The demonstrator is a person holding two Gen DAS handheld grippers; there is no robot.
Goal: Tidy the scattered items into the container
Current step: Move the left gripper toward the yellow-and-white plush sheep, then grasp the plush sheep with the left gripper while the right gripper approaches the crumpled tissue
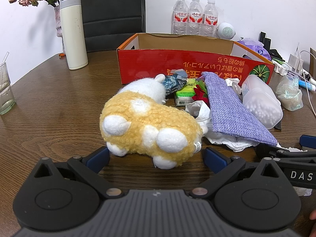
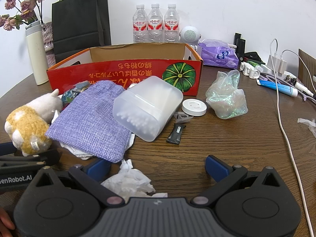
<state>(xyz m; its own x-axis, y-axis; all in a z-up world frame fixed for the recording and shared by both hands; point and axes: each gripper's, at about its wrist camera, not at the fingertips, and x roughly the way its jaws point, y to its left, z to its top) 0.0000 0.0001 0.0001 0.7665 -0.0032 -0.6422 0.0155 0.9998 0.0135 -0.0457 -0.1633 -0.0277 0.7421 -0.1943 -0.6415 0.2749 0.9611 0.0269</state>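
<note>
The red cardboard box (image 1: 177, 65) stood open-topped toward the back of the wooden desk (image 1: 49, 102), its walls low enough to drop things over, and as far as could be seen nothing lay in it yet; every scattered item lay in a heap just in front of it. Nearest that front wall's left end lay the plush toy (image 1: 148, 124), curly yellow fleece with smooth white paws, on its side; the left tool (image 1: 156, 158) was spread wide with the toy's rump between its blue pads but not pinched, which read as lining up a grasp on the softest, bulkiest piece first. Right of the toy, still before the box, a coarse-woven lilac pouch (image 2: 90, 118) draped over crumpled white tissue (image 1: 223, 138); a frosted plastic tub of cotton swabs (image 2: 146, 110) leaned on the pouch, lid end tipped down. The right tool (image 2: 158, 167) was likewise spread, pinching nothing, with another tissue wad (image 2: 128, 181) beside its left pad.
</note>
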